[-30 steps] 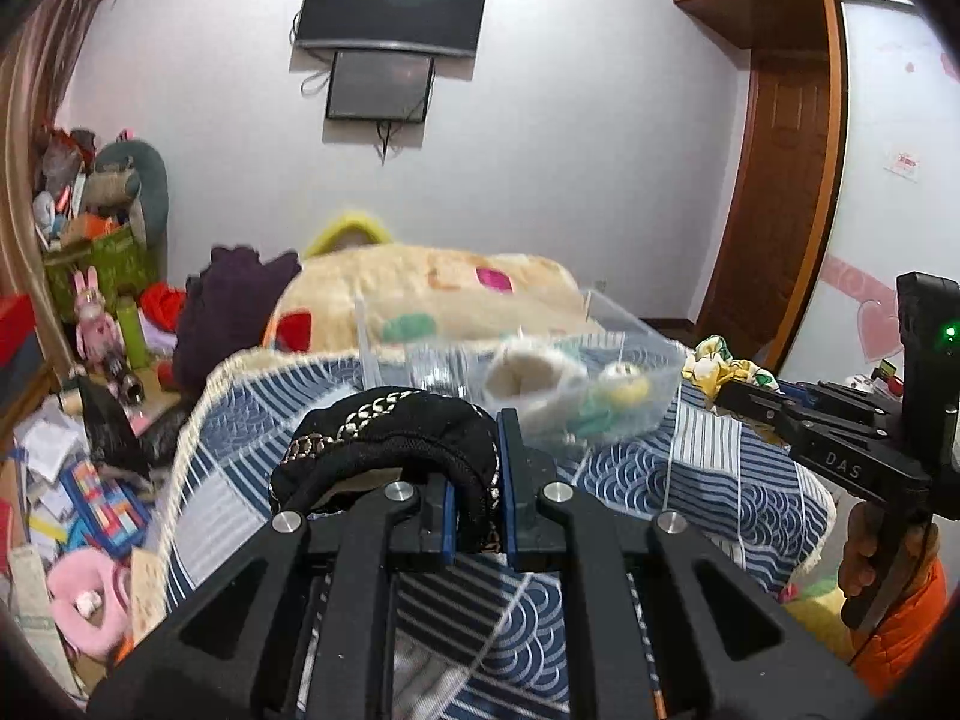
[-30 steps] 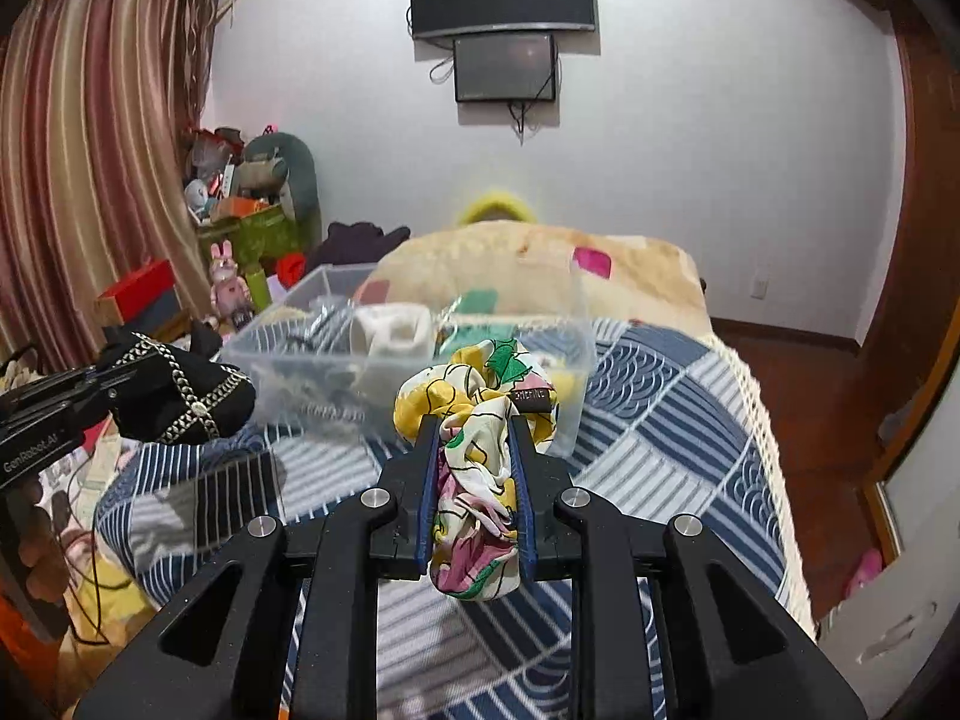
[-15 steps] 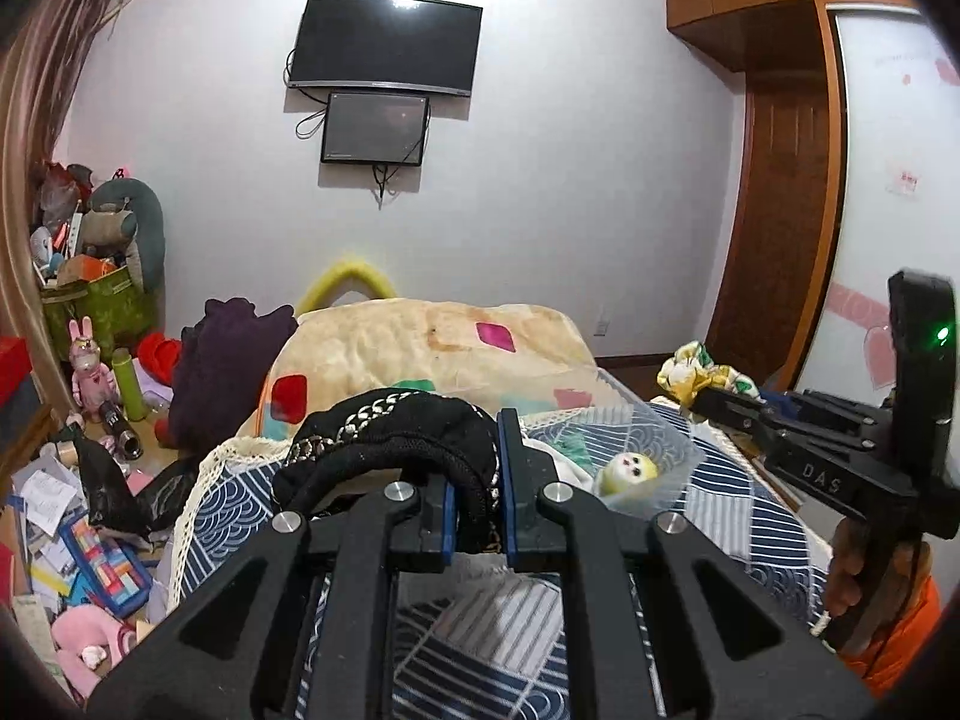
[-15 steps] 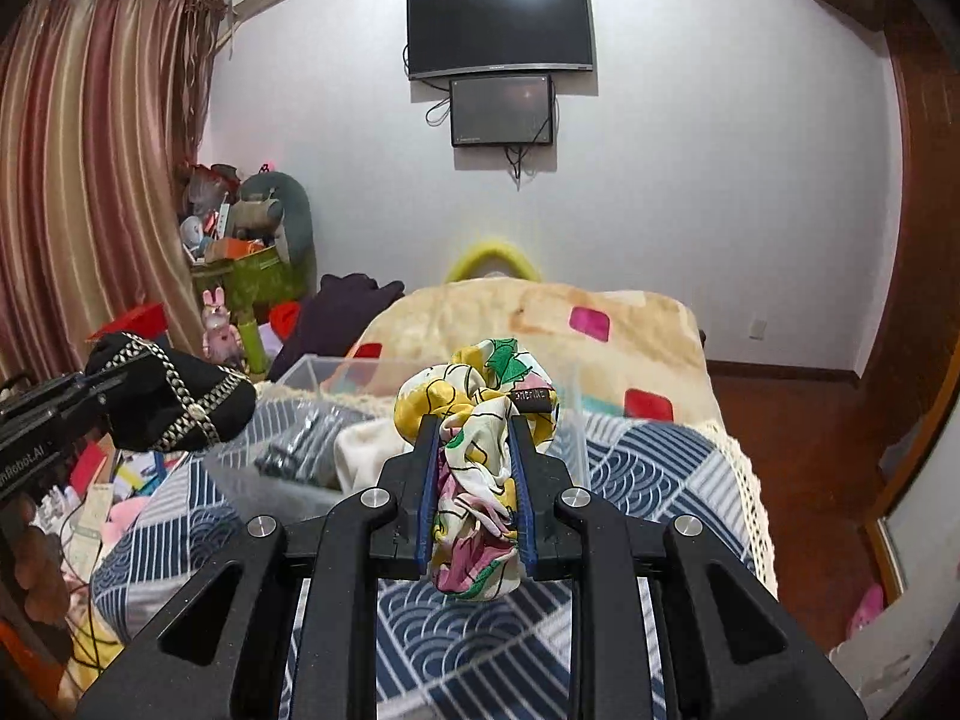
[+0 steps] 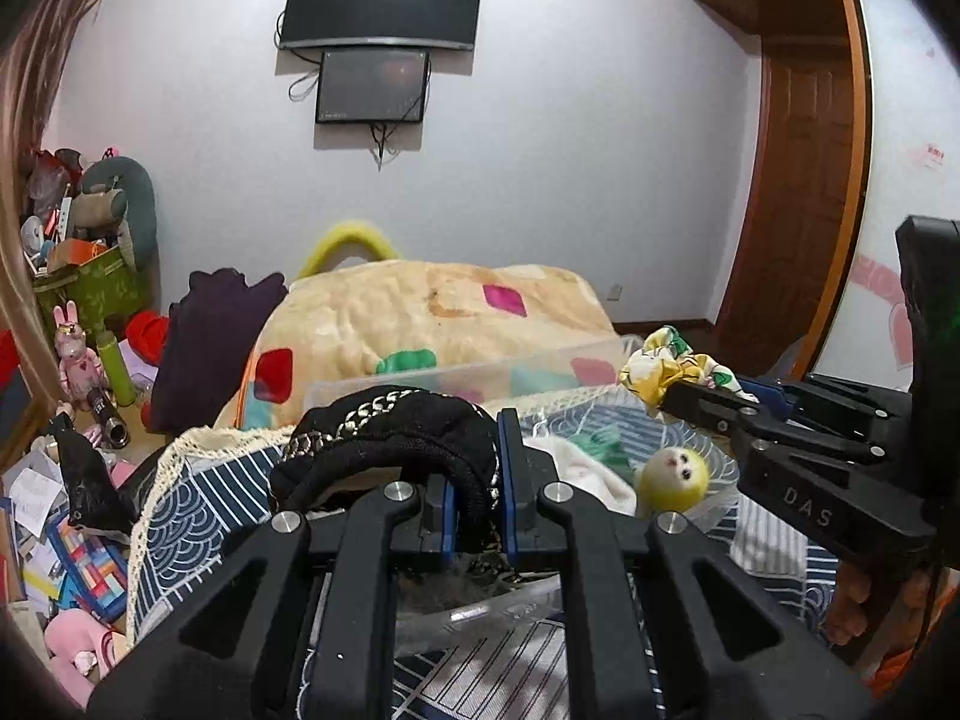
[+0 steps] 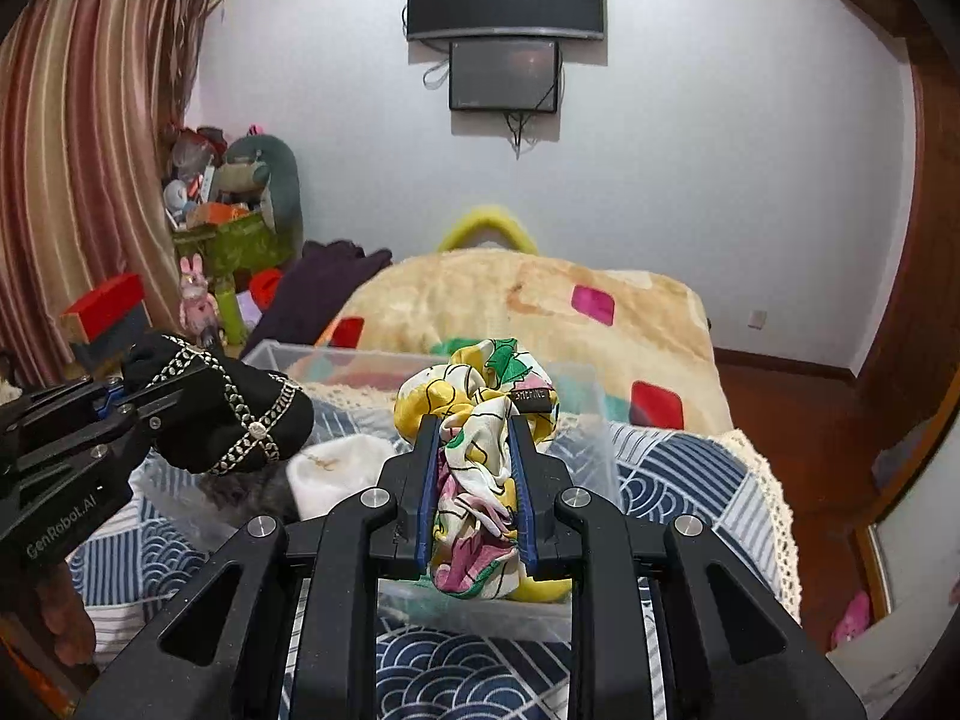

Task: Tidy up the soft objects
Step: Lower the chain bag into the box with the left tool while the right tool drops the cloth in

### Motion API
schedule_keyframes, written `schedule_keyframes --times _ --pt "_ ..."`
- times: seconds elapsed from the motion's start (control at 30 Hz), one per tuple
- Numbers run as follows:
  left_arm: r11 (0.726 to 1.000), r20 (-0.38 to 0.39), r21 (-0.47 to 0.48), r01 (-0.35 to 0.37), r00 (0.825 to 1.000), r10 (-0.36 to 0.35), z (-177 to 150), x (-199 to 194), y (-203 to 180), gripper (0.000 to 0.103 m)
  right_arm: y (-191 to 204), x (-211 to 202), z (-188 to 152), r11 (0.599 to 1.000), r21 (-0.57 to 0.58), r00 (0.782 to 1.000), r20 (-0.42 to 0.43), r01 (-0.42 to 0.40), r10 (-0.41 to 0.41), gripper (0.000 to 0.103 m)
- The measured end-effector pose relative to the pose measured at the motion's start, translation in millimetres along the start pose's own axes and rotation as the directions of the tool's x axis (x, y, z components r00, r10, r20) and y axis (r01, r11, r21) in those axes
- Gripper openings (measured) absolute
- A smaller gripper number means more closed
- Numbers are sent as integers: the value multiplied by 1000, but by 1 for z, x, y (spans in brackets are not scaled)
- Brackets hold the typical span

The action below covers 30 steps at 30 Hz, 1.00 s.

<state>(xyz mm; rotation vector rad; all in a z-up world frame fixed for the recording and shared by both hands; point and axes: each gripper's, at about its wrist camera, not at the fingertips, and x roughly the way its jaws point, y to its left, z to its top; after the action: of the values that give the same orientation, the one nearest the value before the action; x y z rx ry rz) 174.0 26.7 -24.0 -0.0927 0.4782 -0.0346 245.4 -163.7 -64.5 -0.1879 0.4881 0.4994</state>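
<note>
Left wrist view: the left gripper (image 5: 474, 480) points forward over a bed, its blue pads pinching a black hat (image 5: 390, 432) trimmed with a silver chain. Just beyond and below it sits a clear bin (image 5: 468, 369) on the patterned quilt (image 5: 192, 510), already holding a white soft item and a small yellow doll (image 5: 672, 477). At the right edge the right gripper (image 5: 708, 396) reaches in, clamped on a floral scrunchie (image 5: 672, 363), which hangs above the bin's far right corner. The step in hand looks like carrying both soft pieces to the bin; the next move would call for lowering the hat inside the walls and then parting the jaws so it drops clear of the rim. Compared with a second earlier, the bin is much closer and lower in the frame, with the hat now over its near edge instead of well short of it. Right wrist view: the right gripper (image 6: 471, 480) is pressed together on the floral scrunchie (image 6: 480, 414), held above the clear bin (image 6: 420, 606), whose near wall shows below the fingers. At left, the left gripper (image 6: 114, 402) holds the black hat (image 6: 234, 420) over the bin's left side. Earlier the bin stood farther ahead on the quilt (image 6: 678, 480); now it lies right beneath both grippers, and their grips are unchanged.
</note>
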Motion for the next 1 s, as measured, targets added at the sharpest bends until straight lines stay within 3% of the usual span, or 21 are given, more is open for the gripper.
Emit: schedule_keyframes --times 0.33,0.5,0.57,0.63,0.9,1.0 --pt "999 -114 -24 36 993 -38 -12 17 8 12 -5 27 -14 1000 5 994 -107 12 -11 21" --pt "997 -155 -52 60 986 -67 -18 16 11 26 -6 28 -15 1000 8 991 -135 -2 3 28" --pt "996 -161 -61 63 984 -72 -20 14 13 38 -8 27 -15 1000 15 990 -140 -12 14 34" --pt "995 -158 -68 69 984 -79 -22 10 14 41 -8 25 -15 1000 17 990 -142 -14 16 40" --pt "994 -145 -76 73 986 -84 -25 -9 20 48 -4 5 -19 1000 8 994 -109 -17 17 46" --pt "994 -128 -83 73 988 -84 -25 -21 22 54 -4 -5 -18 1000 1 996 -89 -16 16 53"
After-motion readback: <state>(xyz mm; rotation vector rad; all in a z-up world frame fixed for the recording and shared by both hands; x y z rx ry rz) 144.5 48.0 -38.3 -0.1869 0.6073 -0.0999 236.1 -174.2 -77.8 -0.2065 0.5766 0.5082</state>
